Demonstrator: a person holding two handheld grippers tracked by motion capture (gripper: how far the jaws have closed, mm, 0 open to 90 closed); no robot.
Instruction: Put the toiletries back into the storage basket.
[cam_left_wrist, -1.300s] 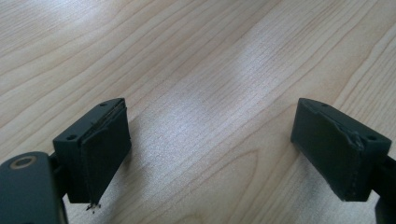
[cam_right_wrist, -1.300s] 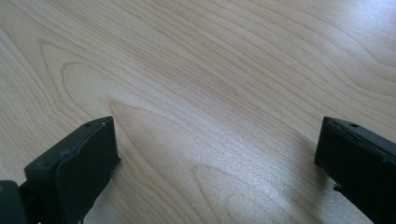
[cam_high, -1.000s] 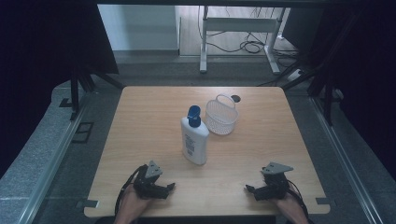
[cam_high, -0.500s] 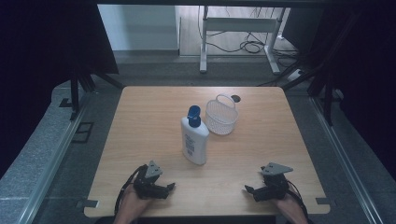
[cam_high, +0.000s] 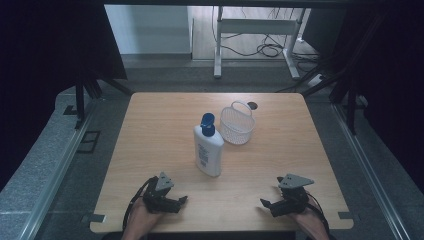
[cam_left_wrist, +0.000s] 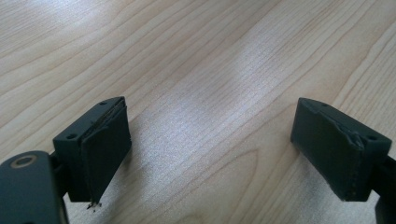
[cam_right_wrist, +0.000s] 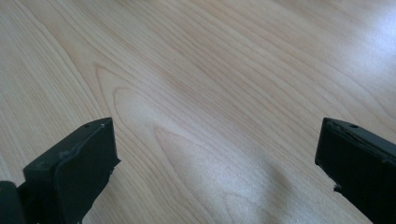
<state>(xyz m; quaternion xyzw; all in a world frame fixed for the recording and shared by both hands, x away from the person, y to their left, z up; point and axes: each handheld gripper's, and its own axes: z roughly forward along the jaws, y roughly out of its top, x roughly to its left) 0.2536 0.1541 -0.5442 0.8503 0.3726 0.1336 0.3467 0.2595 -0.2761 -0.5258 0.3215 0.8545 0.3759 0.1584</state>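
Left gripper (cam_high: 183, 199) rested at the near desk edge, jaws spread wide and holding nothing; in the left gripper view its pads (cam_left_wrist: 105, 151) framed only bare wood. Right gripper (cam_high: 263, 202) sat at the same near edge on the other side, jaws likewise spread and empty, with plain wood grain between them in the right gripper view. The two grippers pointed inward, toward each other.

The bottle (cam_high: 207, 150), white with a blue cap (cam_high: 207, 124), lay on the desk (cam_high: 150, 130) ahead of both grippers, about midway between them but a little closer to the left gripper. Seen from the bottle, the left gripper was near and toward the person on one side, the right gripper farther off on the other side. The bottle seemed to lie flat, though upright could not be ruled out from above. Its long axis ran away from the person, cap end far, base end near.

The white mesh basket (cam_high: 237, 123) stood just beside the bottle's cap end, on the right gripper's side, close but apparently apart from it.

Judgement: the left gripper had the shorter reach to the bottle, and would need to turn forward and close across the bottle's width, not along its length.
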